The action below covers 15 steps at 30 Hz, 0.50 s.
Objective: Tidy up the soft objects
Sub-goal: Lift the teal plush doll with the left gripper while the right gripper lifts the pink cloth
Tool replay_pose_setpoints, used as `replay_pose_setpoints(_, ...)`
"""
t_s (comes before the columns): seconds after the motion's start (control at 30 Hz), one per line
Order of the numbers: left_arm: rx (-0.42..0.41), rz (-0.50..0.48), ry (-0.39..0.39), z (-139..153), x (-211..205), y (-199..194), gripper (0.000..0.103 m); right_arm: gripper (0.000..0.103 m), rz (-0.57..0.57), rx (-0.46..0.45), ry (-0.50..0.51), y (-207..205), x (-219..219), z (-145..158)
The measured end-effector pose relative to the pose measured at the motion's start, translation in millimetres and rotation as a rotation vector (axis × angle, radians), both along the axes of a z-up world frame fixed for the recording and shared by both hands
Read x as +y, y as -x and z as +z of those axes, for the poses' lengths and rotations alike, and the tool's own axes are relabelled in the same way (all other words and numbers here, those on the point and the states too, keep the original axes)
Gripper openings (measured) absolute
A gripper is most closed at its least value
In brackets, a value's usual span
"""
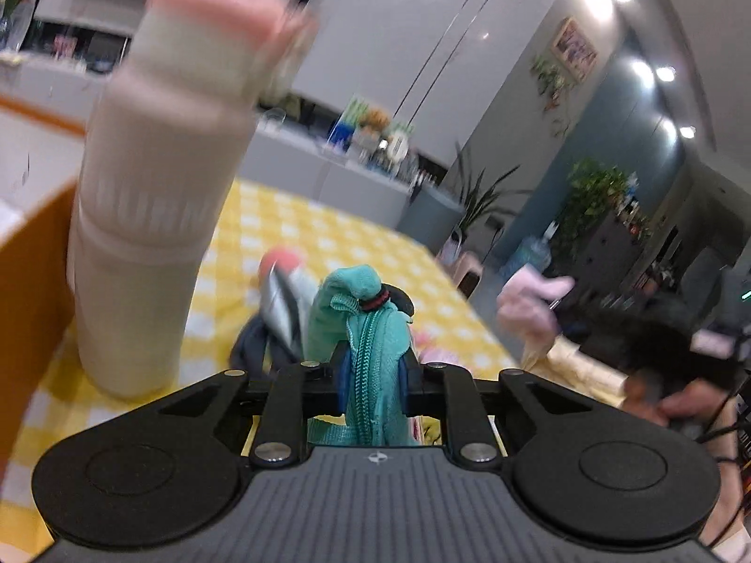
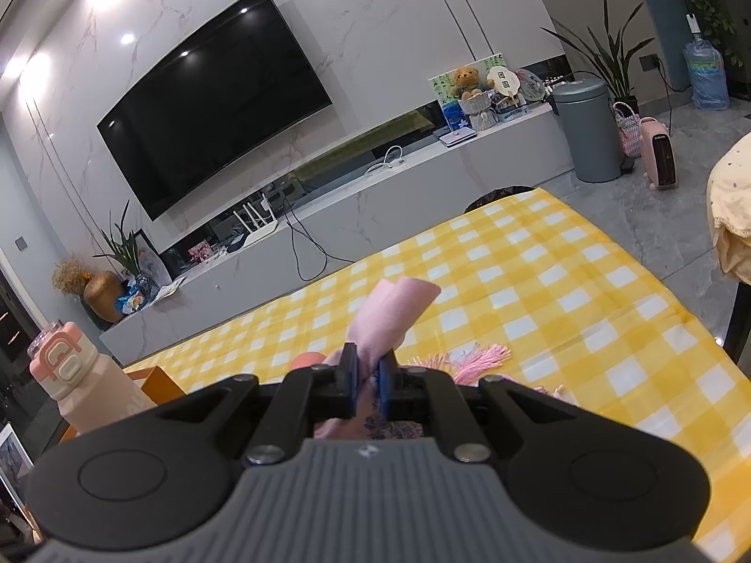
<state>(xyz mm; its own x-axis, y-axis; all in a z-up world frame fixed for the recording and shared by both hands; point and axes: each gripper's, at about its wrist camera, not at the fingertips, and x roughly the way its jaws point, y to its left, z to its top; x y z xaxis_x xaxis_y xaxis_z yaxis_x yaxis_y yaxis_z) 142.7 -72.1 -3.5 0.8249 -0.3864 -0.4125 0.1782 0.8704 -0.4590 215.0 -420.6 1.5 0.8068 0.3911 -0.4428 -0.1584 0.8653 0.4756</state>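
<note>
Currently: both claws clamped on limp fabric items above the yellow checked worktop [image 2: 586, 281].

Near, the left claw [image 1: 373, 370] is closed on a teal zippered cloth pouch [image 1: 371, 328]; the right claw [image 2: 368, 375] is nearly fully closed on a pink cloth [image 2: 389, 314]. Both items appear light, soft and compliant; expect sag and slip, so grip at a seam, zipper band or folded edge. Just beyond, a dark cloth [image 1: 251, 347] lies on the worktop. Far left stands a pink bottle [image 1: 164, 187], rigid; avoid contact.
</note>
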Motion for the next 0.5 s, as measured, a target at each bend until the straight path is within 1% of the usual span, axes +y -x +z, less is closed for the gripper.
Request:
replay_pose_setpoints(0.17, -0.058, 0.021, -0.066, 22.5, -5.3, 14.2, 0.021, 0.006, 0.0, -0.006, 0.005, 0.9, 0.5, 1.3)
replay_pose_setpoints(0.33, -0.042, 0.021, -0.119, 32.0, -8.5, 23.8, 0.021, 0.006, 0.001, -0.019, 0.018, 3.0, 4.0, 5.0)
replay_pose_setpoints(0.5, -0.018, 0.054, -0.117, 36.8, 4.1, 35.5, 0.021, 0.006, 0.014, -0.052, 0.016, 8.4, 12.9, 13.6)
